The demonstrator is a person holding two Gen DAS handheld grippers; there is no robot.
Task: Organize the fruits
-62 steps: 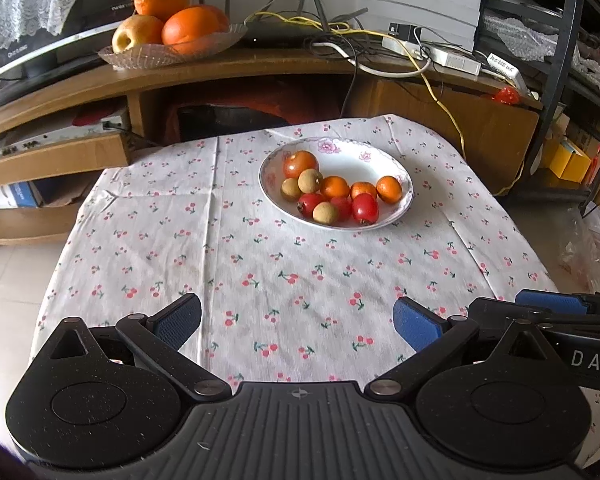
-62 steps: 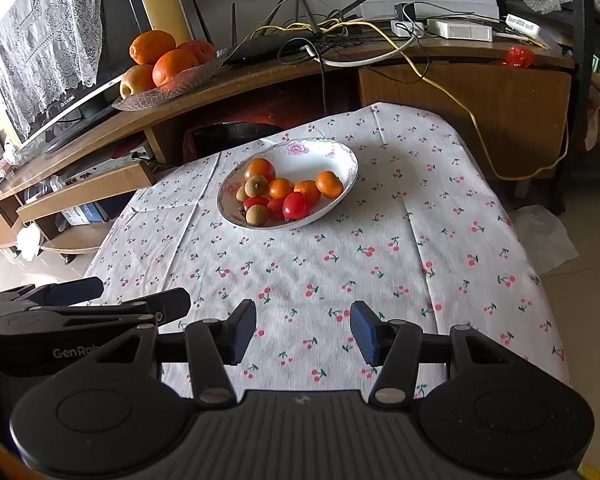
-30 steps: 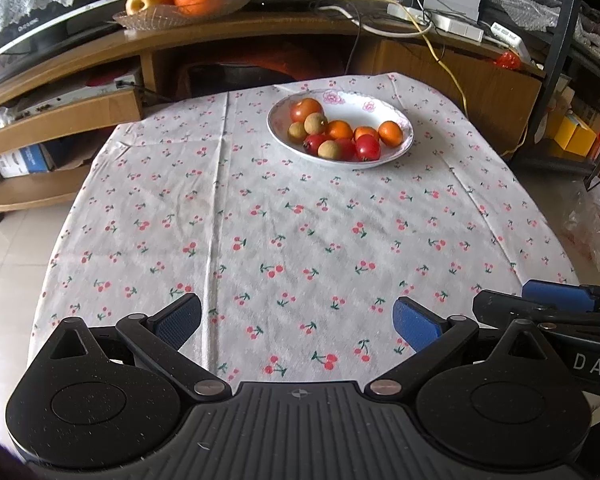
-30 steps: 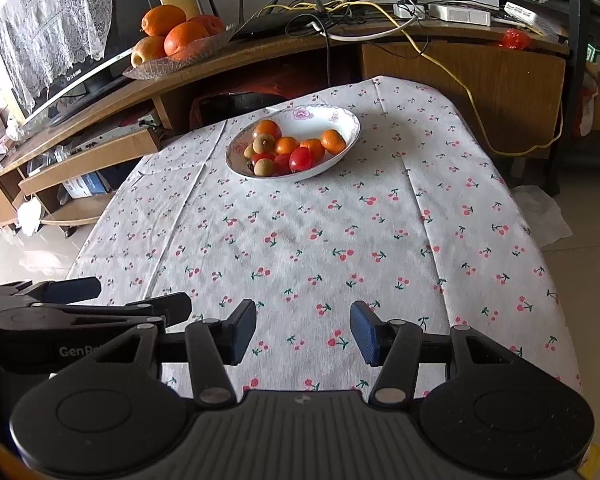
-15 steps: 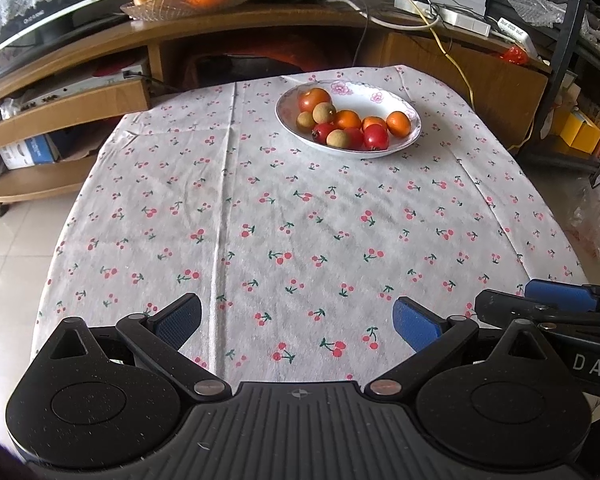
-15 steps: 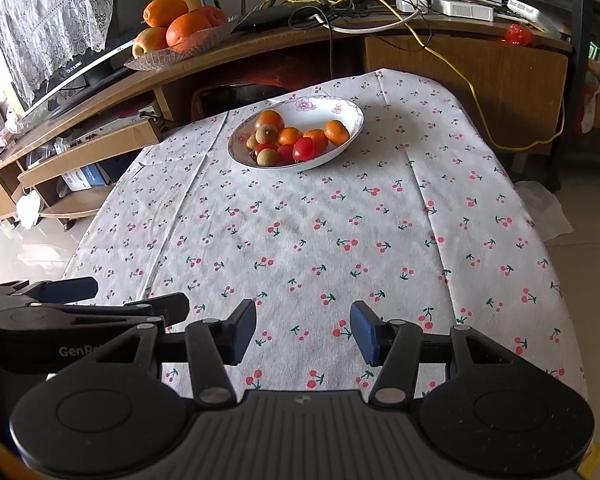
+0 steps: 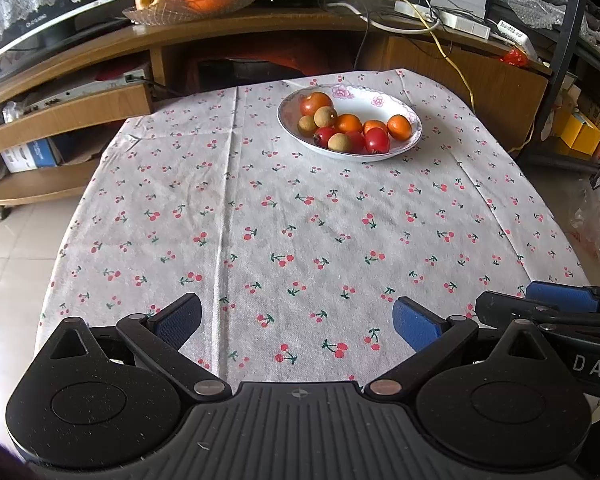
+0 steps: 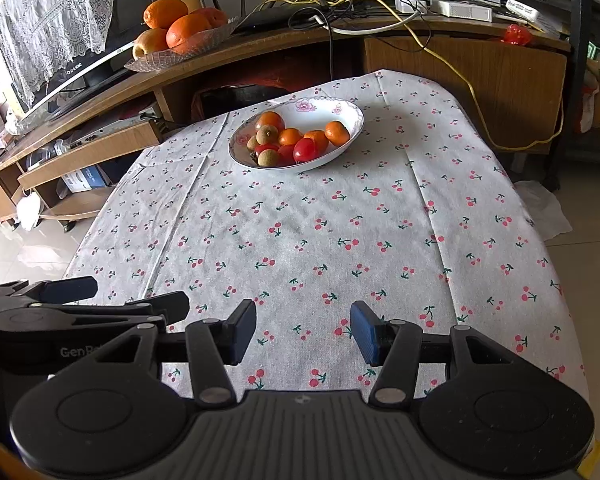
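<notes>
Left-wrist view shows our left gripper (image 7: 296,322) low over the near edge of the cherry-print tablecloth (image 7: 300,220), jaws spread wide with nothing between them. Our right gripper (image 8: 303,334) hangs just beside it, jaws likewise parted and bare. We see the fruits (image 7: 350,126) piled in the white bowl (image 7: 380,100) at the table's far side, well apart from both grippers.
</notes>
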